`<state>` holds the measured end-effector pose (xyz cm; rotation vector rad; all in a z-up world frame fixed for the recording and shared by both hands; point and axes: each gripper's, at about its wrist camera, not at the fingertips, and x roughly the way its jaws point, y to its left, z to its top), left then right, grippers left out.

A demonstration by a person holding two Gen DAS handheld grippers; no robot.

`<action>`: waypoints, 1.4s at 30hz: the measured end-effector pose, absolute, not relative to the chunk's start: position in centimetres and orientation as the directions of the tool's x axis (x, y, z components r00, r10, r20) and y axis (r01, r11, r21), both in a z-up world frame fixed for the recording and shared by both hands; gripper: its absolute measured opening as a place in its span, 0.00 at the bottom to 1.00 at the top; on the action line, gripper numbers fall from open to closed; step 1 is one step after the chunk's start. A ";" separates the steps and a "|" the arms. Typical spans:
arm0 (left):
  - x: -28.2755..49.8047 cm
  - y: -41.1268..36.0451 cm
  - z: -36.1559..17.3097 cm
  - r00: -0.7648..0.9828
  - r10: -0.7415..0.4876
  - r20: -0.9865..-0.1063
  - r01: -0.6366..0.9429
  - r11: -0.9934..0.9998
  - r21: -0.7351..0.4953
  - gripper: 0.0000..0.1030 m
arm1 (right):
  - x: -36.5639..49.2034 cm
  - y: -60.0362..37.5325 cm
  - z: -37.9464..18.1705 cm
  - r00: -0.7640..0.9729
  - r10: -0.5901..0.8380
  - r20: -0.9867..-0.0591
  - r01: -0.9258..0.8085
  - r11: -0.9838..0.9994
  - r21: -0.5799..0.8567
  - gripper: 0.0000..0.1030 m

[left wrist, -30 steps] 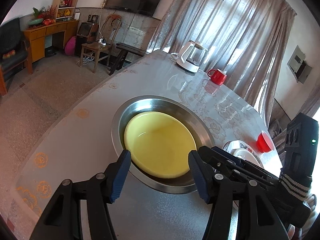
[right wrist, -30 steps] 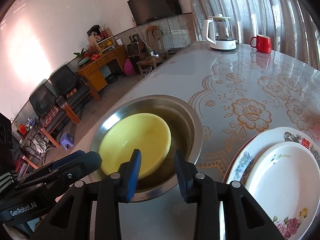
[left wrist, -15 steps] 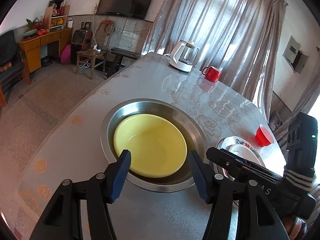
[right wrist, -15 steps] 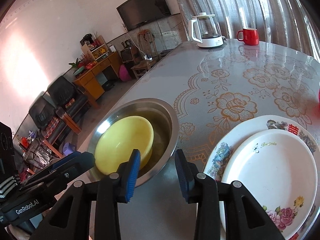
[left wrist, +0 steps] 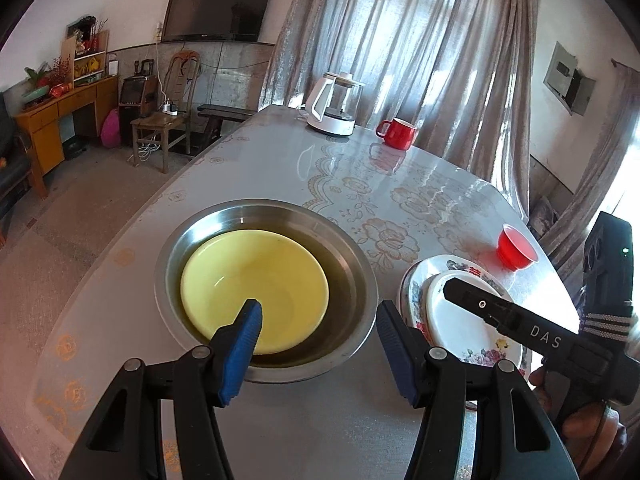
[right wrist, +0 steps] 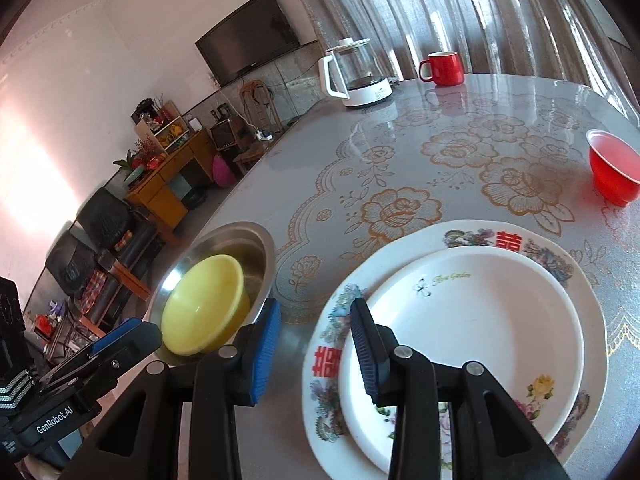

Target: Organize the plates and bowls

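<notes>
A yellow bowl (left wrist: 256, 288) sits inside a steel basin (left wrist: 360, 264) on the table; both show in the right wrist view, bowl (right wrist: 200, 304) and basin (right wrist: 256, 240). A small white plate (right wrist: 472, 320) lies on a larger flowered plate (right wrist: 560, 256), which also shows in the left wrist view (left wrist: 424, 276). A red bowl (right wrist: 612, 168) stands beyond them. My left gripper (left wrist: 318, 350) is open and empty above the basin's near rim. My right gripper (right wrist: 316, 348) is open and empty, over the flowered plate's left edge.
A white kettle (left wrist: 334, 108) and a red mug (left wrist: 396, 133) stand at the table's far end. The table edge curves along the left, with floor, a chair and a cabinet beyond. The flowered tablecloth (right wrist: 400, 208) spans between basin and plates.
Both grippers have pulled back and up from the basin. The right gripper has swung right, from over the basin to the plates' left edge. Both stayed open.
</notes>
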<state>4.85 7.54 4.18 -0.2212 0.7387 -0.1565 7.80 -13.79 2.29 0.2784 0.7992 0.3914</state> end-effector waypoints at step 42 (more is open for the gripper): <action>15.2 -12.4 5.1 0.480 -0.489 -0.728 0.394 0.862 -0.319 0.49 | 7.1 -39.4 1.6 0.773 0.097 -0.627 0.282 0.833 0.477 0.47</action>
